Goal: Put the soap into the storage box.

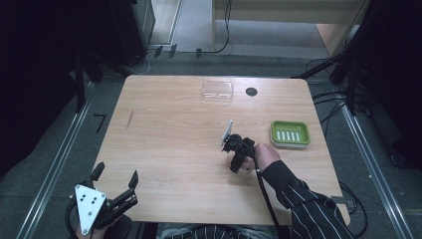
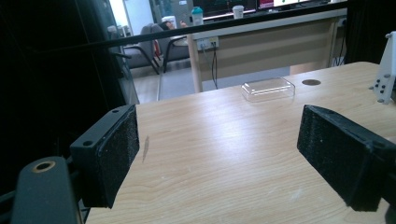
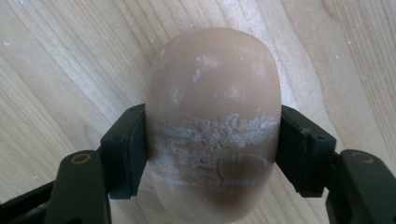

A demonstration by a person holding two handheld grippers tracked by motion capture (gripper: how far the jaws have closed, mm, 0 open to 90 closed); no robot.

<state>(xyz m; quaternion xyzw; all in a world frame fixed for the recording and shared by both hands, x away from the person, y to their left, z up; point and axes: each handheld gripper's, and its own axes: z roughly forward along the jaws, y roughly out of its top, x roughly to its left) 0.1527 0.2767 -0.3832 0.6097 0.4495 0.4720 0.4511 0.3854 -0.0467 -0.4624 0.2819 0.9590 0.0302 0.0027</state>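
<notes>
A tan oval bar of soap (image 3: 212, 121), scuffed with white streaks, lies on the wooden table (image 3: 56, 56). My right gripper (image 3: 212, 149) is shut on the soap, both black pads pressed to its sides. From above, that gripper (image 1: 234, 149) points down at the table's middle right, hiding the soap. A green soap dish (image 1: 290, 133) sits just right of it. My left gripper (image 1: 115, 183) hovers open at the table's near left corner; in its own view the left gripper (image 2: 217, 154) has wide-apart pads (image 2: 116, 149) with nothing between them.
A clear plastic lid (image 1: 218, 91) lies near the far edge, with a dark round hole (image 1: 251, 91) in the tabletop beside it. Dark racks and cables border the table on both sides. A striped sleeve (image 1: 308, 209) reaches in from the bottom right.
</notes>
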